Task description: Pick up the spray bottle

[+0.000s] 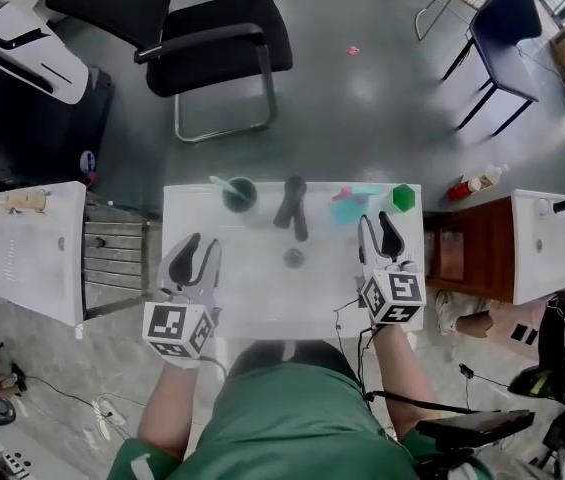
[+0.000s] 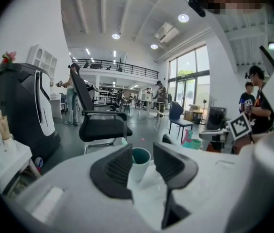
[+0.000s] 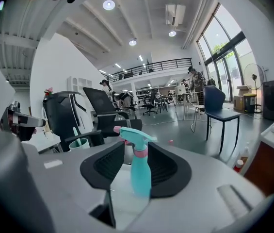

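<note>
A teal spray bottle (image 1: 350, 206) with a pink collar stands upright on the white table (image 1: 262, 303), at the back right. My right gripper (image 1: 377, 224) is open just short of it, its fingertips a little to the bottle's right. In the right gripper view the spray bottle (image 3: 140, 174) shows in the gap between the two dark jaws of my right gripper (image 3: 136, 150), untouched. My left gripper (image 1: 205, 246) rests open over the table's left side with nothing in it. In the left gripper view my left gripper (image 2: 142, 155) faces a teal cup (image 2: 139, 160).
On the table's far edge are the teal cup (image 1: 239, 193) with a stick in it, a black object (image 1: 292, 208) and a green object (image 1: 403, 198). A small round thing (image 1: 293, 258) lies mid-table. A black chair (image 1: 212, 43) stands beyond, and side cabinets (image 1: 37, 253) flank the table.
</note>
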